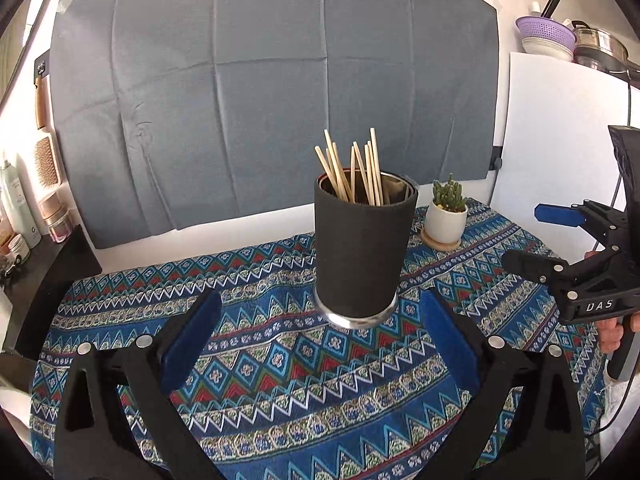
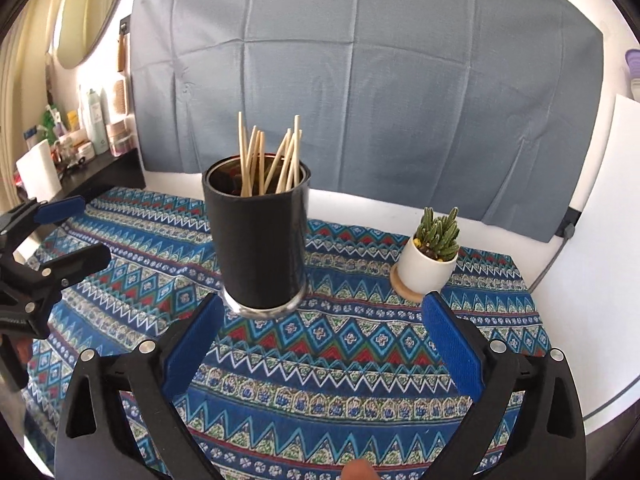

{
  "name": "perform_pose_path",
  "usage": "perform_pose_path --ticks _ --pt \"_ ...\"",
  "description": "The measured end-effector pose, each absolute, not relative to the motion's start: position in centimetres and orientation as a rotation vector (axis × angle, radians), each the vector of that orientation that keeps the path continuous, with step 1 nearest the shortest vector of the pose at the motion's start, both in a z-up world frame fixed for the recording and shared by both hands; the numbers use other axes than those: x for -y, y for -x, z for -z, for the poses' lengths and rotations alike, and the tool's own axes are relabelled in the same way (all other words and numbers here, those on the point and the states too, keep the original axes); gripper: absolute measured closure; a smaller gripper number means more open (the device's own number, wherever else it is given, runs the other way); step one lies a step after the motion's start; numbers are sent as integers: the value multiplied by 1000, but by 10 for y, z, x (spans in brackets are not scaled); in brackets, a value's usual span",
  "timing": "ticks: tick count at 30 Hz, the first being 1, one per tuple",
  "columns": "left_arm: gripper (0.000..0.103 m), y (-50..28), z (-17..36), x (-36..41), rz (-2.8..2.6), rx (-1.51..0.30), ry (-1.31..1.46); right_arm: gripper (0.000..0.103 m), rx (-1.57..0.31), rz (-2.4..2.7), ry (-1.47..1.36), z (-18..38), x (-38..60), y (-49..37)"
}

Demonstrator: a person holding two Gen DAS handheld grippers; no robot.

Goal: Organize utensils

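Both tools are released! The left gripper (image 1: 320, 336) and the right gripper (image 2: 322, 338) gape wide over the patterned tablecloth (image 1: 280, 360), nothing between their blue pads. The chopsticks (image 1: 352, 168) bristle upright from the black holder (image 1: 362, 252), mid-table toward the far edge. A potted cactus (image 1: 446, 216) sits near the far right corner.

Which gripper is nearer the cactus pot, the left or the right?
Right. The right gripper has its right fingertip just in front of the cactus pot. The left gripper sits further left, in front of the chopstick cup.
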State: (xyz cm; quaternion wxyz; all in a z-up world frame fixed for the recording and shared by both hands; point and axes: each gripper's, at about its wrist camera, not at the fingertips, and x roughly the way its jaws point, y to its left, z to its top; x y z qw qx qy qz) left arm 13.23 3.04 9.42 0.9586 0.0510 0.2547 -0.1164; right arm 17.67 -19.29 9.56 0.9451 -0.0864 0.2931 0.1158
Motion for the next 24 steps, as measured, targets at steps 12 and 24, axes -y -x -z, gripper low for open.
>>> perform_pose_path --ticks 12,24 --pt "6 -19 -53 -23 73 -433 -208 8 -526 -432 -76 -50 196 -70" --pt "6 36 -11 -19 112 -453 -65 8 -458 -272 -77 -7 203 -17"
